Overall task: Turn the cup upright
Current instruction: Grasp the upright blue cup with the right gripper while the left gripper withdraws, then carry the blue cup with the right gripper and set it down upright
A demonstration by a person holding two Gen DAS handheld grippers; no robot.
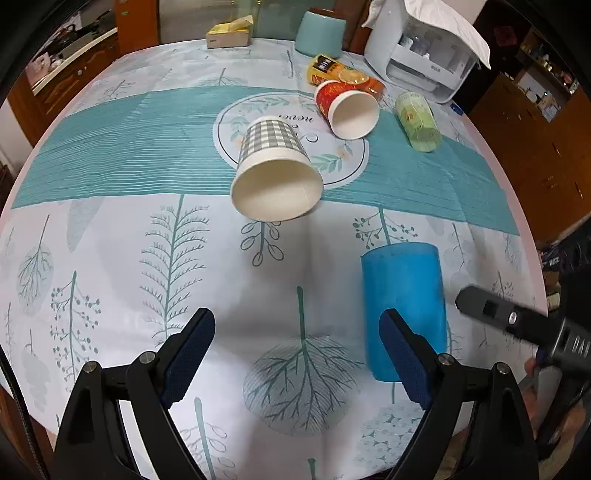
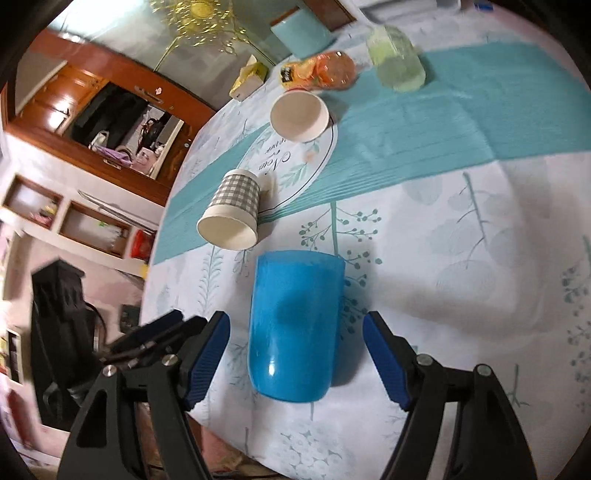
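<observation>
A blue plastic cup (image 2: 295, 325) lies on its side on the tablecloth, base toward me, mouth pointing away. My right gripper (image 2: 297, 358) is open, its two fingers on either side of the cup's base, apart from it. The same cup shows in the left wrist view (image 1: 404, 295) at the right, just beyond the right finger. My left gripper (image 1: 297, 354) is open and empty above the cloth. A grey checked paper cup (image 1: 275, 170) lies on its side near the table's middle, mouth toward me; it also shows in the right wrist view (image 2: 232, 210).
A red paper cup (image 1: 347, 109), an orange cup (image 1: 345, 75) and a pale green cup (image 1: 419, 122) lie on their sides at the back. A teal container (image 1: 320, 33), a yellow box (image 1: 229, 33) and a white appliance (image 1: 424, 55) stand at the far edge. The round table (image 1: 532, 240) ends close on the right.
</observation>
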